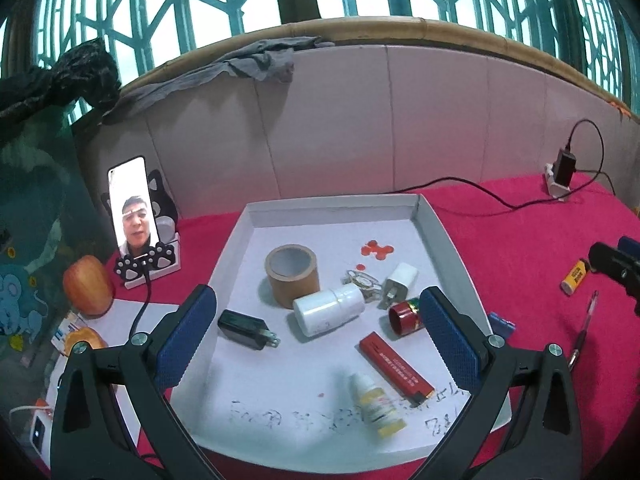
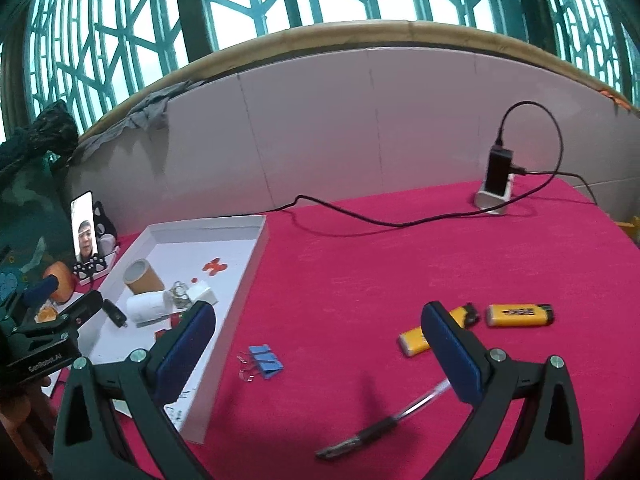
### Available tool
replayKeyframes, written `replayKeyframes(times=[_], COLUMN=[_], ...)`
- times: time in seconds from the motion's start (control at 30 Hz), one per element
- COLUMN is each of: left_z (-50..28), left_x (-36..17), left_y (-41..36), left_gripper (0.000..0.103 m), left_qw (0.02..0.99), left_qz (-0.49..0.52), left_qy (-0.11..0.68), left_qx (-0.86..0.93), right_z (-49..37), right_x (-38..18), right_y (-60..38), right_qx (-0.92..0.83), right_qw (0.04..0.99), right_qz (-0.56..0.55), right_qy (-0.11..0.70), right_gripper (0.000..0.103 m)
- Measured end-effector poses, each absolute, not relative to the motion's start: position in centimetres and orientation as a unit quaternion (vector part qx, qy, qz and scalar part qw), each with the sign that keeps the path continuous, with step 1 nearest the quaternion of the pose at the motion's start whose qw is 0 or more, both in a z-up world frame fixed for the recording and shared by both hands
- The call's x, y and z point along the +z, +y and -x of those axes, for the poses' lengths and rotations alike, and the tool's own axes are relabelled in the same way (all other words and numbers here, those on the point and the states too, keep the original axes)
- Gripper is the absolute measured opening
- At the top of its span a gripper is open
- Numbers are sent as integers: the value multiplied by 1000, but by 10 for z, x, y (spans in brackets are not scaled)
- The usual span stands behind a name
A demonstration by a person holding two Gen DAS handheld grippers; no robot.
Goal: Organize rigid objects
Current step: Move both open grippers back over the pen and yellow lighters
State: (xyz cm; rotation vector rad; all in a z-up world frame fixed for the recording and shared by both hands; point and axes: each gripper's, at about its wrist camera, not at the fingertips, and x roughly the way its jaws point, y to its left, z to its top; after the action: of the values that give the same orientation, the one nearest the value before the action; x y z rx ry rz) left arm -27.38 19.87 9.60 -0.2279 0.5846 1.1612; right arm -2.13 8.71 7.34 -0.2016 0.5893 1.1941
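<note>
A white tray (image 1: 434,224) on the red cloth holds a tape roll (image 1: 292,274), a white bottle (image 1: 328,310), a black charger (image 1: 246,328), a white plug (image 1: 400,282), a red jar (image 1: 404,316), a red lighter (image 1: 396,364) and a small dropper bottle (image 1: 378,404). My left gripper (image 1: 318,336) hovers open over the tray, holding nothing. My right gripper (image 2: 318,346) is open above the cloth right of the tray (image 2: 256,256). Near it lie a blue binder clip (image 2: 264,362), two yellow lighters (image 2: 520,315) (image 2: 416,340) and a pen (image 2: 384,426).
A phone on a paw-print stand (image 1: 134,216) and an apple (image 1: 88,290) sit left of the tray. A charging device with a black cable (image 2: 498,184) stands at the back right by the tiled wall. Papers and small boxes lie at the left edge.
</note>
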Motion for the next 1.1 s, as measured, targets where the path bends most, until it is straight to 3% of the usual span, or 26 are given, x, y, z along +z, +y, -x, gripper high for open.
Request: replayKeyframes(times=[0.23, 0.43, 0.87, 1.1], left_z=[261, 252, 229, 194], left_x=[96, 96, 90, 81], left_y=[189, 185, 171, 151], left_gripper=[102, 102, 102, 102], left_qw=[807, 818, 828, 889], left_qz=[101, 102, 92, 120], left_qy=[273, 276, 287, 318], left_qx=[515, 494, 473, 307], right_z=[-1, -20, -72, -91], right_x=[69, 50, 29, 32], right_y=[63, 40, -5, 5], right_qx=[520, 456, 386, 442], right_qw=[807, 846, 866, 834], right_qz=[79, 135, 105, 114], right_qy=[268, 240, 300, 309], right_gripper=[103, 103, 103, 103])
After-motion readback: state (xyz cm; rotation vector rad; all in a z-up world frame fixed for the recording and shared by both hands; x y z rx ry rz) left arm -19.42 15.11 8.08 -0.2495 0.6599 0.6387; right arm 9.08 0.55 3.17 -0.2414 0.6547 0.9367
